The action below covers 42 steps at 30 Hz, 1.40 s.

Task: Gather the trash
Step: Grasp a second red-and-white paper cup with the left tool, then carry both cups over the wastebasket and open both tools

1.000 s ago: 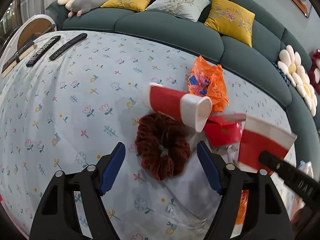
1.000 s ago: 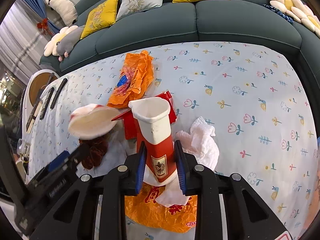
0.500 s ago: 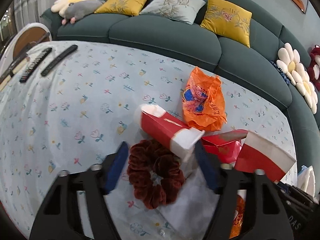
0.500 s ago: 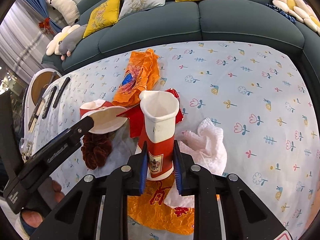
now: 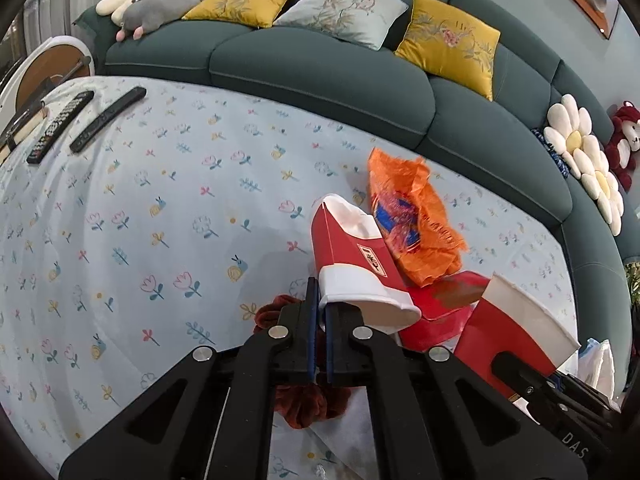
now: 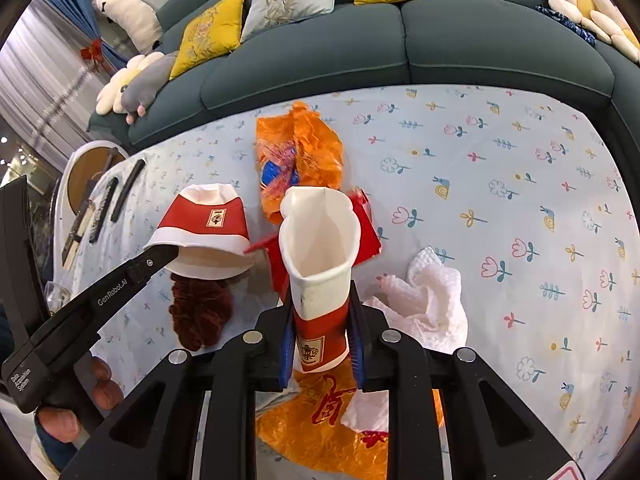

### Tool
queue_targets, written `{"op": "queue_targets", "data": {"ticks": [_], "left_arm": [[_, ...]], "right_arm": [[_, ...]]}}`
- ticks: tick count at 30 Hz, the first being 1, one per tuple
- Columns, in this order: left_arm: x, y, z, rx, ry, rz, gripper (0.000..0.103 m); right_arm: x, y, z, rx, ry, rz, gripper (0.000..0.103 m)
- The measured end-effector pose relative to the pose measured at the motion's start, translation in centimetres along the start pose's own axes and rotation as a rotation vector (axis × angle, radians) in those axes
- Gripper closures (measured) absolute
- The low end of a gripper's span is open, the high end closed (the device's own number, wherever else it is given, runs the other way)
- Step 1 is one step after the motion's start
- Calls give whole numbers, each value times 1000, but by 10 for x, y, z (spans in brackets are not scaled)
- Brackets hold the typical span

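trash sits in a pile on the flowery cloth (image 5: 168,216) by the green sofa (image 5: 320,68), and i hold a piece of it in each hand. my left gripper (image 5: 319,334) has its jaws squeezed almost all the way together, pinching the thin white rim of one red and white paper cup (image 5: 352,256), which tips up off the cloth. my right gripper (image 6: 320,340) has its jaws a little way apart, pressed on the two sides of a second paper cup (image 6: 318,264), squashed narrow with its open mouth facing away from me. only my left view shows the two black remotes (image 5: 80,120) up close and the red fox toy (image 5: 626,136) on the sofa. only my right view shows the crumpled white tissue (image 6: 424,300), the orange bag (image 6: 332,428) under my jaws, and my fingers (image 6: 100,384) on the left handle. both views show the orange wrapper (image 5: 408,216) and the dark red scrunchie (image 6: 200,312).
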<state>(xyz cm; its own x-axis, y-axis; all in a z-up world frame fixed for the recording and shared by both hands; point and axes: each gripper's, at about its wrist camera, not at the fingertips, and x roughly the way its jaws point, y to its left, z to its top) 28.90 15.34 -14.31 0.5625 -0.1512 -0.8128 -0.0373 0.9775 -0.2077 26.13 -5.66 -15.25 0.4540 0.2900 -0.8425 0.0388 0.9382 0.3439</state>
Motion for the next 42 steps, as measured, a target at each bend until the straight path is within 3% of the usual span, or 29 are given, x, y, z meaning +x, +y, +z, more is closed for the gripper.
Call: {"op": "queue_targets", "data": {"ticks": [10, 18, 29, 42], "left_arm": [[-45, -31, 8, 25, -53, -35, 101], [-91, -83, 0, 92, -96, -84, 101], [-143, -172, -34, 223, -134, -166, 100], [-177, -280, -88, 399, -139, -259, 100]], "right_arm": [[-52, -2, -1, 17, -78, 26, 82], [-115, -27, -7, 53, -164, 16, 82], [-200, -91, -37, 140, -278, -30, 82], [-276, -182, -85, 265, -384, -113, 82]]}}
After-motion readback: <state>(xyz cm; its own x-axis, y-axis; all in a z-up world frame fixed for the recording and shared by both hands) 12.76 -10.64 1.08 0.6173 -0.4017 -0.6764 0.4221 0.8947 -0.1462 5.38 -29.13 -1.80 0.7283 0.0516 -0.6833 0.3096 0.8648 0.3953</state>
